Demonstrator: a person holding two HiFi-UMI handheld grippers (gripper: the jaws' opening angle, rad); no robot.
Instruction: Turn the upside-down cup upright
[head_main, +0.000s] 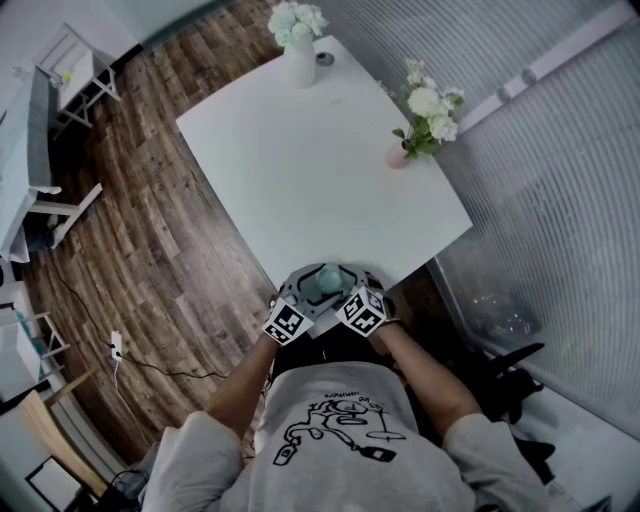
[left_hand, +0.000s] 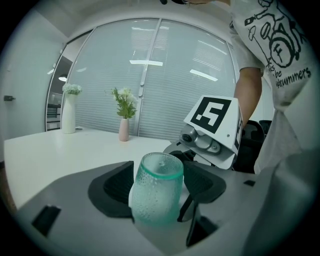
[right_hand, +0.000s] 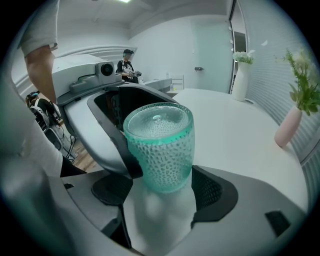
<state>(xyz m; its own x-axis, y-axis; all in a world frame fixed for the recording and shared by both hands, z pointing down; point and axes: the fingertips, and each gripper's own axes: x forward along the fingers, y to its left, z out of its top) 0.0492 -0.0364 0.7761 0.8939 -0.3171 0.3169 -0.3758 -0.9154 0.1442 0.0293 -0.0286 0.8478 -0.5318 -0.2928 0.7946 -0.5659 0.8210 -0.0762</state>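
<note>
Both forearms (head_main: 250, 385) angle inward from the torso and meet at the table's (head_main: 300, 170) 6 o'clock edge, where the upside-down cup (head_main: 327, 284) stands base-up. The left gripper (head_main: 298, 292), nearly level at the cup's 8 o'clock, has its jaws pressed against the cup's sides. The right gripper (head_main: 356, 290), tipped steeply down at 4 o'clock, holds its jaws apart around the cup. The shirt (head_main: 340, 440) print partly reads "drummers"

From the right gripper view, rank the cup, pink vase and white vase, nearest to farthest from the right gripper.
1. cup, directly in front of the right gripper, centre of view.
2. pink vase, farther off, at the right edge.
3. white vase, farthest back, upper right.
</note>
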